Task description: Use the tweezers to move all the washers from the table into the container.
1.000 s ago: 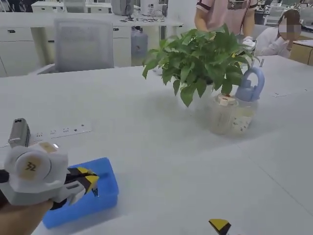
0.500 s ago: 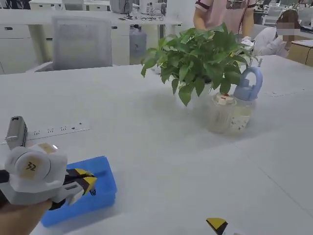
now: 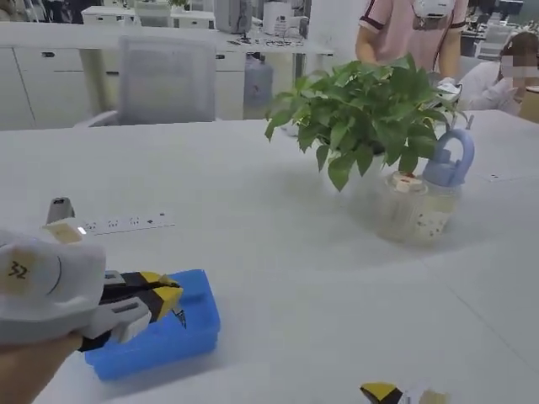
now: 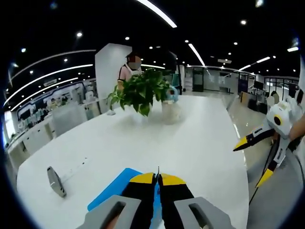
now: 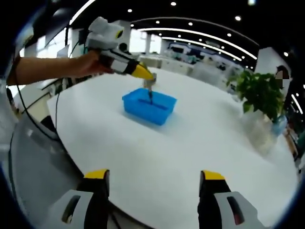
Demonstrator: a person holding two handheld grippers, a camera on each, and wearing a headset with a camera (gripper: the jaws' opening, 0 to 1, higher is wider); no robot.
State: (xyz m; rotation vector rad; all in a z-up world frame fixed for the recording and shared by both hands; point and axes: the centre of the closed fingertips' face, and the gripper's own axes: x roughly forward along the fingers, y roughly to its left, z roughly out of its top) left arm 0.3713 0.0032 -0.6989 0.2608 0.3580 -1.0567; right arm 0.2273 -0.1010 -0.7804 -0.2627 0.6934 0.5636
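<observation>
Head view panned left, tweezers [image 5: 149, 90] over blue container [image 3: 198, 324], white table [image 3: 337, 278], plant [image 3: 366, 122]

Looking out across the white table [image 5: 190, 143] between the right gripper [image 5: 155, 174] jaws, spread wide apart. Up ahead, left gripper [image 5: 144, 75] in a hand [image 5: 88, 64], pinched on the tweezers [image 5: 149, 94] (tips pointing down into the blue container [image 5: 143, 112]). Off right, a leafy plant [image 5: 259, 93].

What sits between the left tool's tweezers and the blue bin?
Nothing visible. The left tool holds the tweezers tip-down right over the open bin, with only air between them and no lid on it.
</observation>
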